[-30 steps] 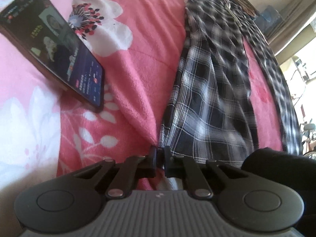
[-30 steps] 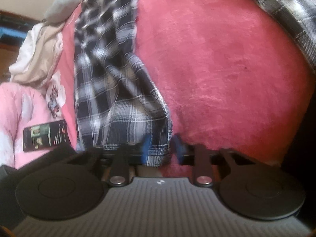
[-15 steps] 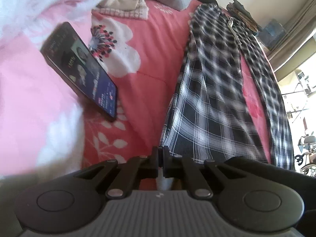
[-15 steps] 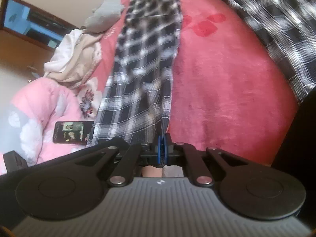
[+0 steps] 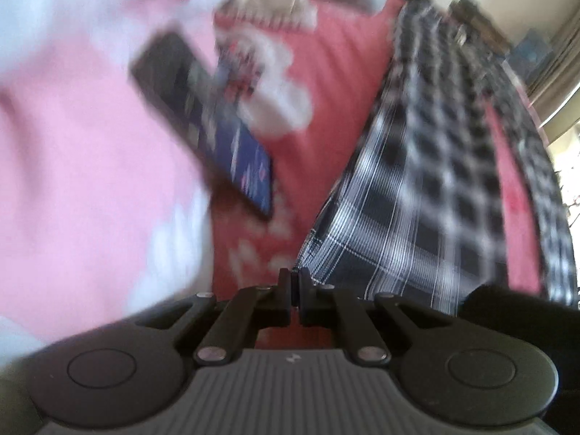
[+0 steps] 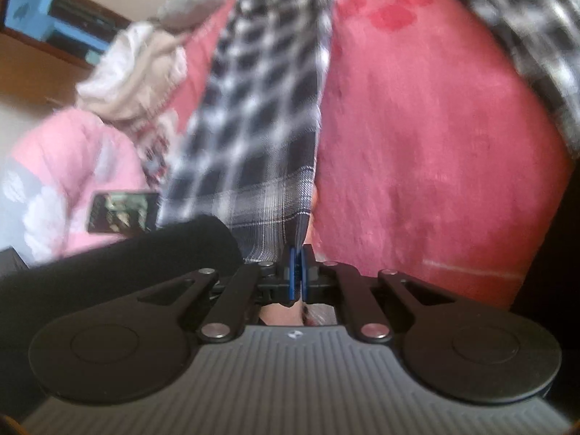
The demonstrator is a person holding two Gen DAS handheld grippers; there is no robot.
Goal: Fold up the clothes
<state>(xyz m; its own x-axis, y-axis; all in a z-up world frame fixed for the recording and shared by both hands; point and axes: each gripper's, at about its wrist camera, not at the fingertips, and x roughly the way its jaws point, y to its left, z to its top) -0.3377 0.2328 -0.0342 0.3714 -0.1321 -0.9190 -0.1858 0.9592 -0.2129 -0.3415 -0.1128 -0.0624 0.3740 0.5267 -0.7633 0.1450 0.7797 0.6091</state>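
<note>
1. Left wrist view showed the pink blanket (image 5: 344,72) spread under everything, with the plaid trousers (image 5: 417,188) running from 6 o'clock up toward 1 o'clock, one leg flat, the other along the 3 o'clock edge.
2. Right wrist view showed the same leg (image 6: 261,116) rising from 6 toward 12 o'clock, the other leg at 2 o'clock.
3. The phone (image 5: 210,127) lay at 10 o'clock, beside the trousers but apart from them; the fold would best be carried away from it.
4. The left gripper (image 5: 294,290) was clenched on the hem's left corner.
5. The right gripper (image 6: 298,272) was clenched on the hem's other corner, cloth pinched between its blue pads.
6. To fold well, I judged both corners should rise level, the hem kept taut between them, then travel toward the waistband.
</note>
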